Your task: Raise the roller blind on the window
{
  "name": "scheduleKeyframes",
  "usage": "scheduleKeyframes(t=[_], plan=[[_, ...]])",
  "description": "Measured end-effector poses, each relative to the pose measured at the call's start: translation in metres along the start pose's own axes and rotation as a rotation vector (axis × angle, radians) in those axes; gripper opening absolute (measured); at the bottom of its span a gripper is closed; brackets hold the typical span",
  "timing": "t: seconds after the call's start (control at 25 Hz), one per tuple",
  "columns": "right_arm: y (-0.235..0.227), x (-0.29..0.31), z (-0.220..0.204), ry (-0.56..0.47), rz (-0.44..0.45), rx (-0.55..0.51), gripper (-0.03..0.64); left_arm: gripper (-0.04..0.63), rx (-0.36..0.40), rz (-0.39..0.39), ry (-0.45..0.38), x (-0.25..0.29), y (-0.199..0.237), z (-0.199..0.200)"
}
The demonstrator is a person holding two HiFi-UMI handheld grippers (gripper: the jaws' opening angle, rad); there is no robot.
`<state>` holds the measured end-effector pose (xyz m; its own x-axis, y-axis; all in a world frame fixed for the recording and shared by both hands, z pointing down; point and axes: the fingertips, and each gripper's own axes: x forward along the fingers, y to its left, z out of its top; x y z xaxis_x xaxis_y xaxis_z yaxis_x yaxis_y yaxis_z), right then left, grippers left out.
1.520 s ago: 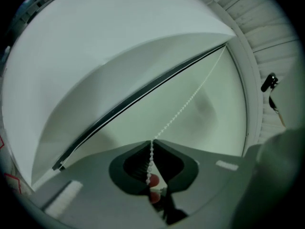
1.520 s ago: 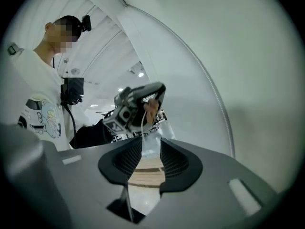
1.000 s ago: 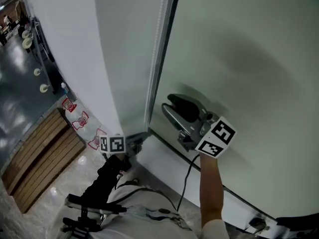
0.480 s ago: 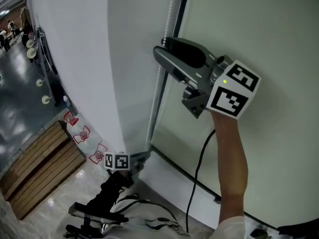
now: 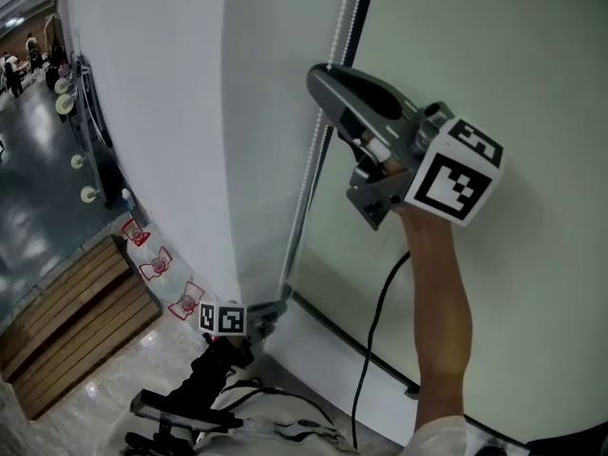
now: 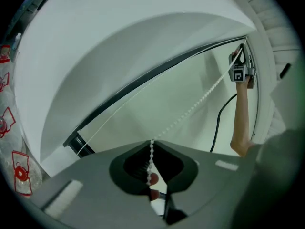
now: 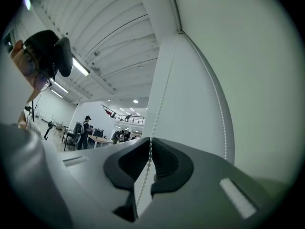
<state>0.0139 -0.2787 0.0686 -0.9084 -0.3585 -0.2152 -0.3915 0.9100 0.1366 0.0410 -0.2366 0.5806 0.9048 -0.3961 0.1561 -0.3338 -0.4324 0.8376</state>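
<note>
as right tool (image 7: 150,142) just closed, pinching chain (image 7: 158,109)

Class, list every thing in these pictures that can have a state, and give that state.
roller blind, lowered.
bead chain, stretched straight between the two grippers.
left gripper, shut on the bead chain.
right gripper, just closed, fingers pressing the bead chain.

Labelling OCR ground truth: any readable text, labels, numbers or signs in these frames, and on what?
No readable words or numbers anywhere.
Right cube: black-and-white square marker patterns only, no text.
Left cube: the same, patterns only.
Red stickers at lower left: too small to read.
</note>
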Motion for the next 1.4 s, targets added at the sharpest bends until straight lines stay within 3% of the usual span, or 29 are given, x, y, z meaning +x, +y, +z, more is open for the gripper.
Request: scheduleKeyframes(t=[0.08, 0.2, 0.32, 0.52, 0.76, 1.0, 1.4], plan=[[0.001, -0.004, 0.001, -0.018, 0.003, 0.042, 0.015, 0.012, 0.048, -0.015, 0.013, -0.002, -0.002, -0.002], [0.002, -0.012, 0.003, -0.031, 0.002, 0.062, 0.015, 0.031, 0.201, -0.018, 0.034, -0.008, -0.010, -0.002], [0.003, -0.021, 0.002, -0.034, -0.007, 0.064, 0.014, 0.144, 0.340, -0.029, 0.023, -0.017, -0.020, 0.007], [0.022, -0.033, -0.019, -0.048, -0.015, 0.057, 0.014, 0.214, 0.505, -0.017, -0.011, -0.037, -0.016, 0.020], [0.028, -0.030, -0.017, -0.004, -0.010, 0.048, 0.014, 0.219, 0.588, -0.050, -0.044, -0.033, -0.050, 0.044], [0.020, -0.034, -0.039, 0.057, -0.010, 0.110, 0.014, 0.221, 0.637, -0.063, -0.074, -0.018, -0.089, 0.069], [0.047, -0.051, -0.120, 0.142, -0.044, 0.162, 0.014, 0.239, 0.732, -0.190, -0.096, -0.012, -0.124, 0.064]])
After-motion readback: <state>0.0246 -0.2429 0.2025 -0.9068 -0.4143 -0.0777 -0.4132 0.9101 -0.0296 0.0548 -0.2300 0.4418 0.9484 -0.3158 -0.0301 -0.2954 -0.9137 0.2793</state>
